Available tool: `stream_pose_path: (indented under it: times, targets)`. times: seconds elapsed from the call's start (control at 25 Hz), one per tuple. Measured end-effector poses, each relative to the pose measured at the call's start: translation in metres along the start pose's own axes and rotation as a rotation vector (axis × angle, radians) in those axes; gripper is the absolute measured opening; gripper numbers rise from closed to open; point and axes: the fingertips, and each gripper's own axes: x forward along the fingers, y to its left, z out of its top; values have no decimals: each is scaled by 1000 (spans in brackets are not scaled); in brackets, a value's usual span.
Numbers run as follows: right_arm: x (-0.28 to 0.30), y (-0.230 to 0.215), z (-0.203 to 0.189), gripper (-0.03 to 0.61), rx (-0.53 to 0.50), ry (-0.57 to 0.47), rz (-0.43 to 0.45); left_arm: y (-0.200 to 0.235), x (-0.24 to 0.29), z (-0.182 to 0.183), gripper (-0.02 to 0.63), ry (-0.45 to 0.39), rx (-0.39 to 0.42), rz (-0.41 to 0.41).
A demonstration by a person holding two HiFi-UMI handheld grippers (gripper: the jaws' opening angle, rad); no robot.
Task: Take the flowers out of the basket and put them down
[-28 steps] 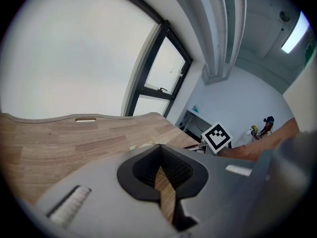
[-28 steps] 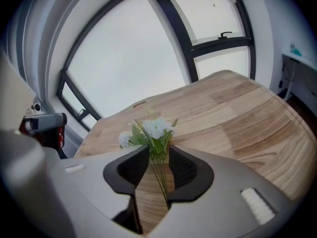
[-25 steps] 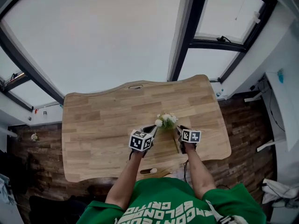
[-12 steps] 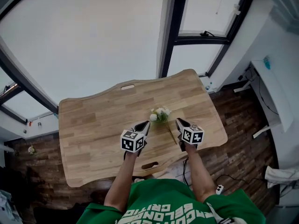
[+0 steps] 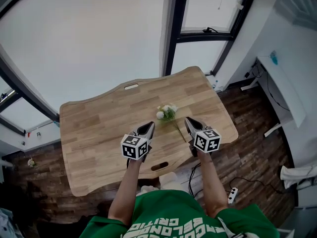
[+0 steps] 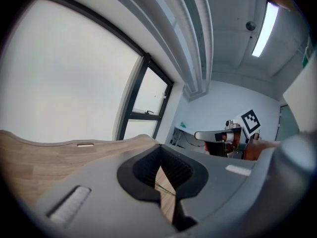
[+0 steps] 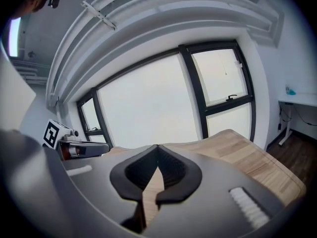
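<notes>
We saw the flowers [image 5: 166,113] lying flat on the wooden table [image 5: 94,128]. Their white blooms pointed toward the window [image 5: 89,38], and the thin stem [image 5: 179,133] trailed back toward the near edge. Nothing held them.

The left gripper [image 5: 150,126] hung above the table just to the left of the bunch. The right gripper [image 5: 188,121] hung just to its right, so the flowers lay between the two.

In the left gripper view the jaws were together, with their tips meeting. Through the narrow slit lower down we could see the table top and a fine green line. We could not tell whether that line was caught in the slit or lay on the table beyond.

The right gripper's jaws had just been closing. In the right gripper view they stood together with nothing between them, and only a strip of table showed through the slit. Each gripper view also showed the other gripper off to one side.

The table had a far slot [image 5: 131,87] by its window edge and a near slot [image 5: 159,166] by the person. The person wore a green shirt [image 5: 173,219], and a dark wood floor [image 5: 247,148] lay around the table.
</notes>
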Motion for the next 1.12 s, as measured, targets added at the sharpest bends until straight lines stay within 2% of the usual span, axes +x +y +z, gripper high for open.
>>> stream_pose_path:
  times: [0.24,0.56,1.12]
  targets:
    - [-11,31,-8,5,-52,4,29,-2,-20,-1,15,-26,25,3]
    - [-11,52,-23,6,-54,32,69,2,-39,-1,15,-48,25,19]
    - [27,95,-31,6,-75,64,162,30,-60,-4,15,-52,13,62]
